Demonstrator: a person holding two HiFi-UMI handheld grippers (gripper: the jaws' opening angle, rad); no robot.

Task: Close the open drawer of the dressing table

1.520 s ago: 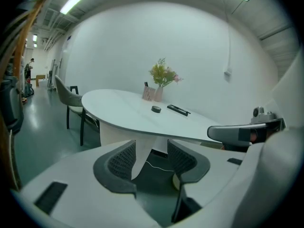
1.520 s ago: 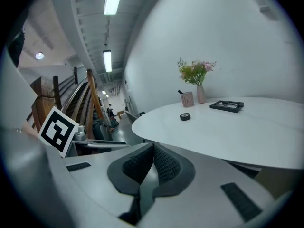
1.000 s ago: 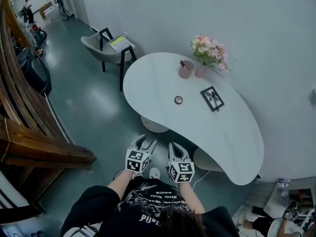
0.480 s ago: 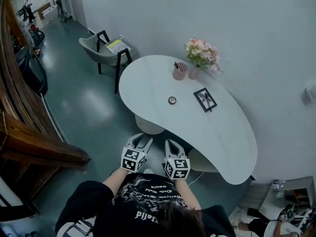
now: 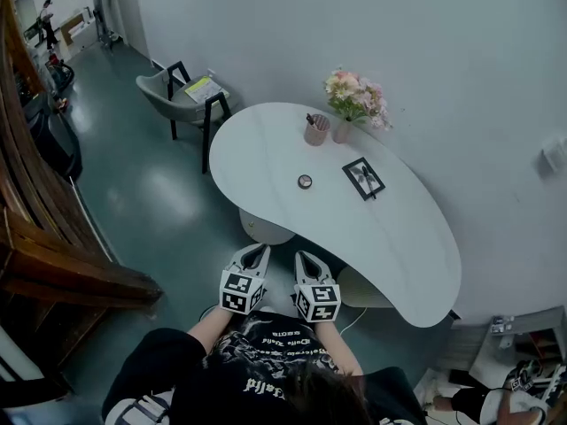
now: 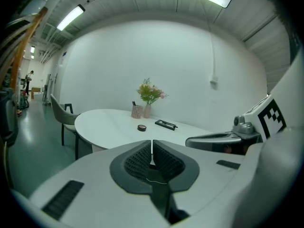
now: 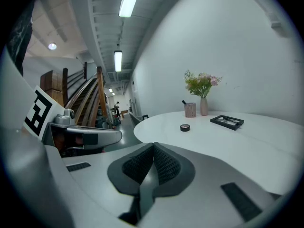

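Observation:
The white curved dressing table (image 5: 390, 237) stands ahead of me against the wall. A pale rounded part (image 5: 363, 287) juts from under its near edge; I cannot tell whether this is the drawer. Both grippers hover side by side in front of my body, short of the table and touching nothing. My left gripper (image 5: 256, 252) is shut, its jaws having just been closing with nothing between them; its pads (image 6: 140, 156) meet in the left gripper view. My right gripper (image 5: 306, 259) is shut too, and its ribbed pads (image 7: 166, 163) hold nothing.
On the tabletop are a vase of flowers (image 5: 354, 100), a pink pen cup (image 5: 316, 130), a small round tin (image 5: 305, 181) and a black framed tray (image 5: 363, 178). A grey chair (image 5: 182, 96) stands beyond the table's left end. Wooden stairs (image 5: 53, 255) rise at the left.
The left gripper's jaws, spread apart a second ago, have come together on nothing. The right gripper has stayed shut and nearly still.

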